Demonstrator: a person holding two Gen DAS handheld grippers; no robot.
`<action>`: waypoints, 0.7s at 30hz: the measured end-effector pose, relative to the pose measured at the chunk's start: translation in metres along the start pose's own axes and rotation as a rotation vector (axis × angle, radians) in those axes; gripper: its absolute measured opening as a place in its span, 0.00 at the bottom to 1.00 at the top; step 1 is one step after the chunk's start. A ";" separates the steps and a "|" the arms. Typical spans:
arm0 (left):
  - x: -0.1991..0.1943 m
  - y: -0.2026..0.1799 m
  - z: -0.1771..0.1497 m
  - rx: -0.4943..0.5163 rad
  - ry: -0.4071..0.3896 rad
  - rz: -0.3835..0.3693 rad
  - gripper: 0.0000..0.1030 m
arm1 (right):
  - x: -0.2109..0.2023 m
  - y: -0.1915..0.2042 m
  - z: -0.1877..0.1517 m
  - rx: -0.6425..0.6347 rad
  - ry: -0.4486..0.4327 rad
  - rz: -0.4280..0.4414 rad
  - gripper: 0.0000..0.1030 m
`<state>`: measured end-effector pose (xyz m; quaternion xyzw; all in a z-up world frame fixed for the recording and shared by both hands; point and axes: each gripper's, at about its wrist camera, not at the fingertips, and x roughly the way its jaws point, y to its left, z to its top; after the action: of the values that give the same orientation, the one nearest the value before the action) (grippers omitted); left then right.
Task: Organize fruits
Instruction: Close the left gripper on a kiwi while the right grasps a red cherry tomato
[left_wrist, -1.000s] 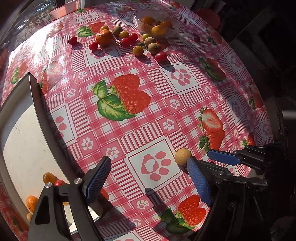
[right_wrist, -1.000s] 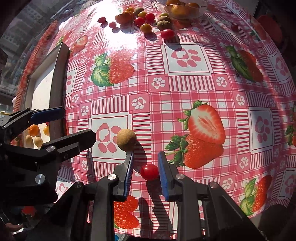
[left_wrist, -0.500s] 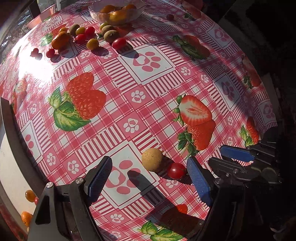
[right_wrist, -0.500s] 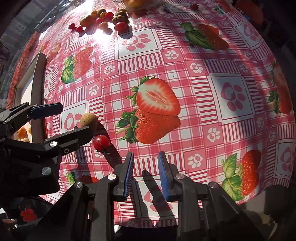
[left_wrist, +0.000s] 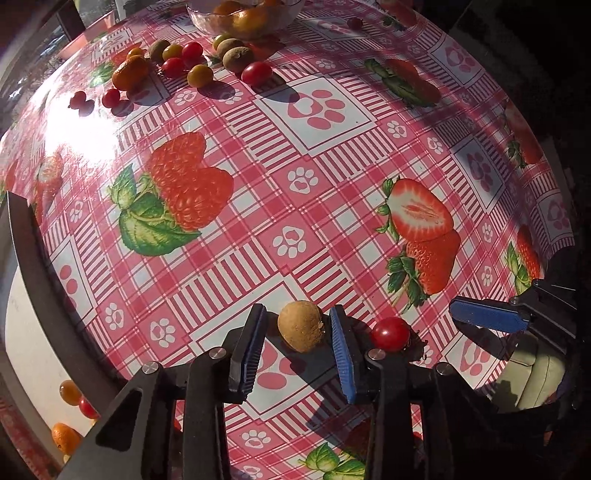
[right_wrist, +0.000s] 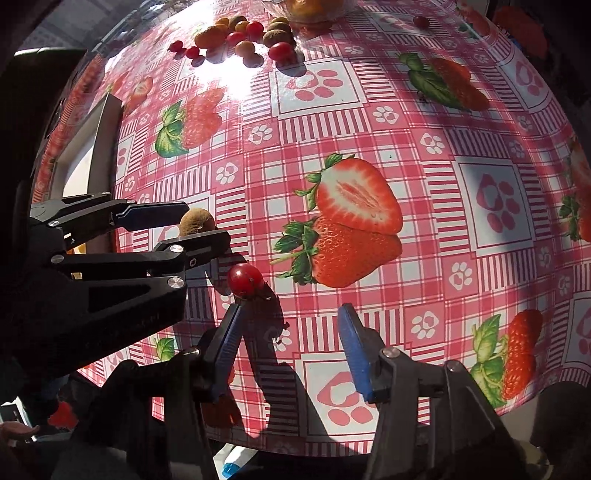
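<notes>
Step in hand: picking up the brown round fruit (left_wrist: 301, 325), looks like a longan or small kiwi. Left claw (left_wrist: 298, 343) straddles it, pads on either side with a visible gap on both, so released, not yet gripping. Fruit sits on the bench (left_wrist: 332, 177), near edge.

Right claw (right_wrist: 291, 343) is spread wide and holds nothing. Cherry tomato (right_wrist: 245, 279) lies just beyond its left fingertip, off the centreline, not between the pads. In the left view that tomato (left_wrist: 390, 333) sits just outside the left claw's right finger.

Next move, my read: close left claw on the brown fruit gently, it's round and will squirt out if the pads hit off-centre. Right claw needs to shift left to centre on the tomato before closing. The two claws are close together, so collision risk.

Containers:
- White tray (left_wrist: 26, 332) with dark rim at bench's left edge: a few small orange and red fruits visible at its near end.
- Glass bowl (left_wrist: 221, 16) at far side: orange citrus inside, count unclear.
- Loose pile (left_wrist: 192, 62) beside the bowl: kiwis, cherry tomatoes, kumquats, unsorted.
</notes>
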<state>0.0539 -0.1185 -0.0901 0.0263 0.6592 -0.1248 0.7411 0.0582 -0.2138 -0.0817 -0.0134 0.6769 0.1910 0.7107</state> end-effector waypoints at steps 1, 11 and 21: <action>-0.001 0.002 0.000 -0.007 0.002 -0.005 0.33 | 0.002 0.007 0.001 -0.019 -0.004 0.003 0.56; 0.008 0.025 -0.001 -0.028 0.006 -0.026 0.26 | 0.023 0.041 0.025 -0.147 -0.021 -0.027 0.22; 0.009 0.060 -0.012 -0.085 0.009 -0.091 0.26 | 0.010 0.014 0.029 -0.022 -0.013 0.018 0.22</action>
<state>0.0560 -0.0596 -0.1085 -0.0345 0.6677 -0.1304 0.7321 0.0823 -0.1902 -0.0855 -0.0139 0.6701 0.2048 0.7133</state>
